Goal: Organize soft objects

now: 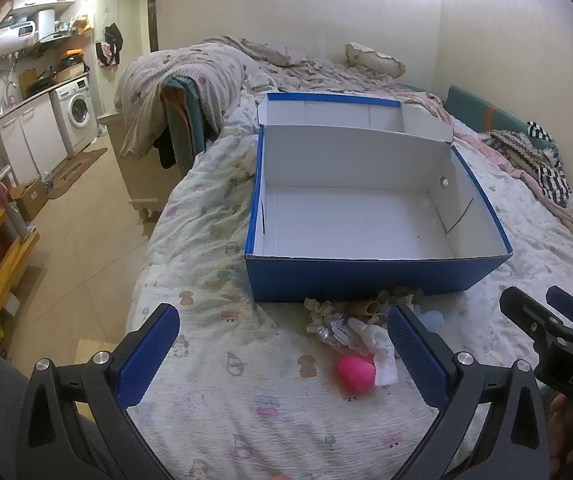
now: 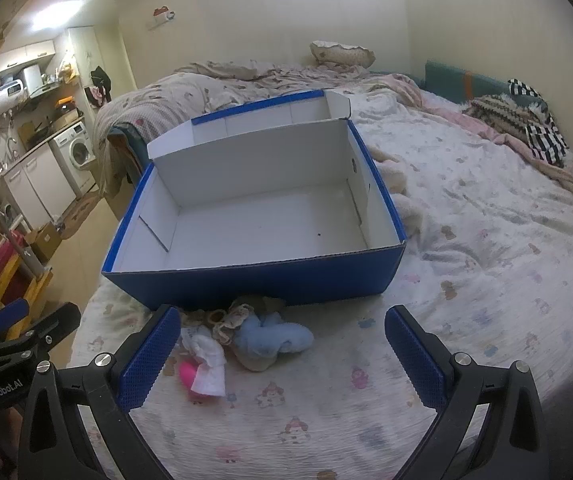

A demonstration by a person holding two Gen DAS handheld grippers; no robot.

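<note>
Left gripper [image 1: 284, 354] has its jaws spread wide, holding nothing, above the bed [image 1: 246, 420]; its right finger sits just beside the pile of soft things. Right gripper [image 2: 282, 356] likewise has its jaws spread wide and grips nothing, its left finger just beside the same pile.

The pile lies on the bed close in front of the box: a pink ball [image 1: 355, 372], a white cloth [image 2: 208, 364] touching it, a light blue plush [image 2: 272, 338], and a beige frilly piece [image 2: 234, 316] against the box wall.

Beyond, the blue box [image 1: 366, 276] stands open, lid flipped back, white inside.
</note>
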